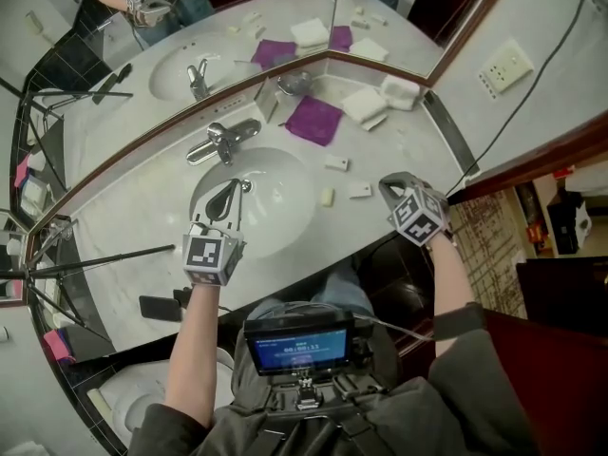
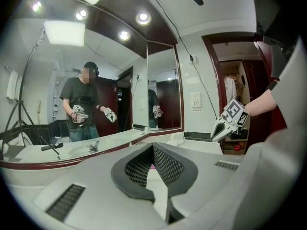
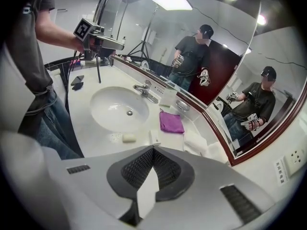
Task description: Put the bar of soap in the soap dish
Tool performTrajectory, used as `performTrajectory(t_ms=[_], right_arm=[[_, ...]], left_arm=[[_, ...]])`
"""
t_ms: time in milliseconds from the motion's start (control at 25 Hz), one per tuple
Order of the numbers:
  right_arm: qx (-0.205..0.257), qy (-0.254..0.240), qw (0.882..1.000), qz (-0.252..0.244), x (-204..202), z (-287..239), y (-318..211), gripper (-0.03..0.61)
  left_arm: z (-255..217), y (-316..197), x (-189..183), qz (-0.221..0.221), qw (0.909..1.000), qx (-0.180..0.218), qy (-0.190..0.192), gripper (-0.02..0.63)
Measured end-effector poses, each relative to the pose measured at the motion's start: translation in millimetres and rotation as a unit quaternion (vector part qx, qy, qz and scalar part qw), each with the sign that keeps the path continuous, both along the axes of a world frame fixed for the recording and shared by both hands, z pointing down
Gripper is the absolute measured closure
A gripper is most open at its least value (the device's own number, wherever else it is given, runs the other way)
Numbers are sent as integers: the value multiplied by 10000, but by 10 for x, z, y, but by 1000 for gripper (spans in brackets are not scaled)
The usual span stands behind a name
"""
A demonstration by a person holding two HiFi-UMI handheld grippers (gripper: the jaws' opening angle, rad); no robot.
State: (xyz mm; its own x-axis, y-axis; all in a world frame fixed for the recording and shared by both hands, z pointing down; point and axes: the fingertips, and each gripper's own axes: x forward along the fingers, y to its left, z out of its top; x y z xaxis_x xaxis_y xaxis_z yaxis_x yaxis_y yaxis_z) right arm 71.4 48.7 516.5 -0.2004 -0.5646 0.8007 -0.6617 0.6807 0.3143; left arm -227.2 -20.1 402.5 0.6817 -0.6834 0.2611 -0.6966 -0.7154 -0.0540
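A pale bar of soap [image 1: 327,197] [image 3: 128,138] lies on the white counter at the right rim of the sink [image 1: 285,218]. A small metal dish [image 1: 294,85] [image 3: 181,105] stands by the mirror corner, beside a purple cloth [image 1: 315,120] [image 3: 171,121]. My left gripper [image 1: 236,188] [image 2: 152,146] is shut and empty, hanging over the basin. My right gripper [image 1: 386,184] [image 3: 153,149] is also shut with nothing in it, above the counter to the right of the soap and apart from it. The left gripper view shows the right gripper [image 2: 221,128] at its right.
Two small white boxes [image 1: 336,163] [image 1: 360,190] lie near the soap. Folded white towels [image 1: 366,105] sit at the back right. The faucet [image 1: 223,141] stands behind the sink. A dark phone [image 1: 160,308] rests at the counter's front left, with tripod legs [image 1: 95,259] beside it.
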Motion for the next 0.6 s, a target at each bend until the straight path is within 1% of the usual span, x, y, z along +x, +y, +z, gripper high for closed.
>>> performTrajectory(t_ms=[120,240,360,440,520,600], right_arm=[[-59,-32,10000,15,5,46,12,558],[-85,-77,9999,50,0,41,14,558],[-82,-127,9998,125,16,36,7,558],[-67,-198,9995,219,31,23,-1,558],[-42,-341,9988,361,75,24,-14,558],[2,-531,9974,492,144,34,-76,558]], left_arm=[[-37,2,22,-145,9998,-55,116,614],[57,13,71,32,10000,-40,-21,614],[146,40,185,194,9997,-157,-79,565],[272,81,281,425,9986,-209,-237,542],[410,133,427,623,9967,-348,-384,511],[571,178,622,799,9937,-549,-564,432]])
